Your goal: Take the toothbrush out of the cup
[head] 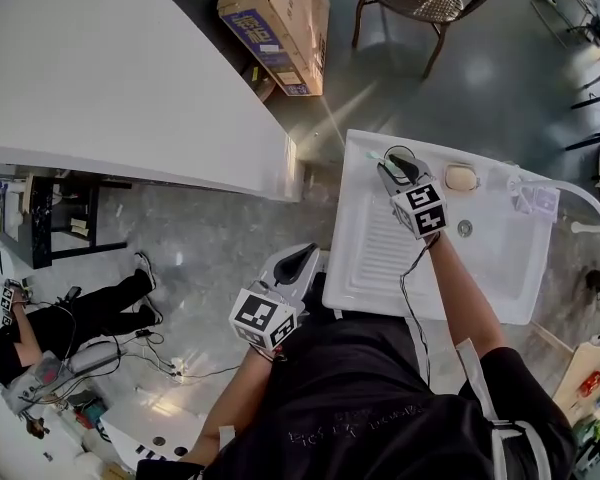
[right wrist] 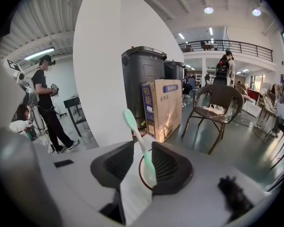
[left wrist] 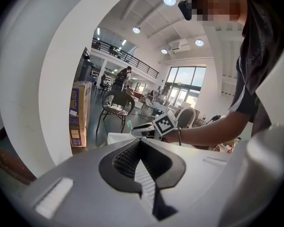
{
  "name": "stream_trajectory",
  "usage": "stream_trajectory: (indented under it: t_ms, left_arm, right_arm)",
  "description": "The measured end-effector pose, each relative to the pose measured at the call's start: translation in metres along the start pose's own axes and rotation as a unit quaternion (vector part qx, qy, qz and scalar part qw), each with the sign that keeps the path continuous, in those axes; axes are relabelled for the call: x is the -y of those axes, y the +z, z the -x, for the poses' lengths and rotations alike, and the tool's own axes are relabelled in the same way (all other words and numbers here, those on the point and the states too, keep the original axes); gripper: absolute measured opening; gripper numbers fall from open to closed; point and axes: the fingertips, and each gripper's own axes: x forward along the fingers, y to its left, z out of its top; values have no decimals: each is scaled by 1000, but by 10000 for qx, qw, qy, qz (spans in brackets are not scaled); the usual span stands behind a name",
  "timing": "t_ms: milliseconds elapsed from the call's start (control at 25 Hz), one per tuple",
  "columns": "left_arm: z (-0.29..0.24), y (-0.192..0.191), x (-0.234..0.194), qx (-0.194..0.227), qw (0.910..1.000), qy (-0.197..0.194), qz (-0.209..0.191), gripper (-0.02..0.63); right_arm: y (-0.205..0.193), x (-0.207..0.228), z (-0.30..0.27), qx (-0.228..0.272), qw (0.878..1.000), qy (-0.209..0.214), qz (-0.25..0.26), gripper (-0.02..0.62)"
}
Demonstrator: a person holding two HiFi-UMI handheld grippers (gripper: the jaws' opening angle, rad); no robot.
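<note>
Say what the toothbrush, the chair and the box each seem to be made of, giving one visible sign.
Toothbrush: probably plastic, smooth and glossy; even pale mint, moulded shape.
Chair: seat looks like woven cane or wicker, since the weave shows; dark frame, maybe metal.
Box: cardboard, matt brown, with folded edges and printed labels.

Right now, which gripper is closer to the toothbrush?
Right. The right gripper's open jaws stand either side of the toothbrush; the left gripper hangs back, shut, beside the sink.
</note>
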Motion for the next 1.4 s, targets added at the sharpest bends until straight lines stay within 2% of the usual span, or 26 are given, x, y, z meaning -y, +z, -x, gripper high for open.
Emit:
stream_trajectory:
  t_ms: [240, 720, 840, 1160, 1400]
  left_arm:
    - [1, -4, 0, -23, 10000, 57, 61, 9]
    - [3, -8, 2, -41, 9999, 113, 103, 9]
    - [3, -9, 3, -42, 9999, 130, 99, 9]
    - [1, -6, 10, -34, 10000, 32, 50, 9]
    - [-4, -3, 10, 13, 10000, -2, -1, 9]
  right_arm:
    - [0, 3, -5, -11, 10000, -44, -65, 114]
    - [-2, -3, -16, -219, 9986, -167, 455, 112]
    - [-2, 1, -13, -177, 9988, -239, 395, 63]
    - [1, 13, -2, -108, 9980, -506, 365, 40]
    - [-2, 29, 4, -10, 9981, -620, 34, 37]
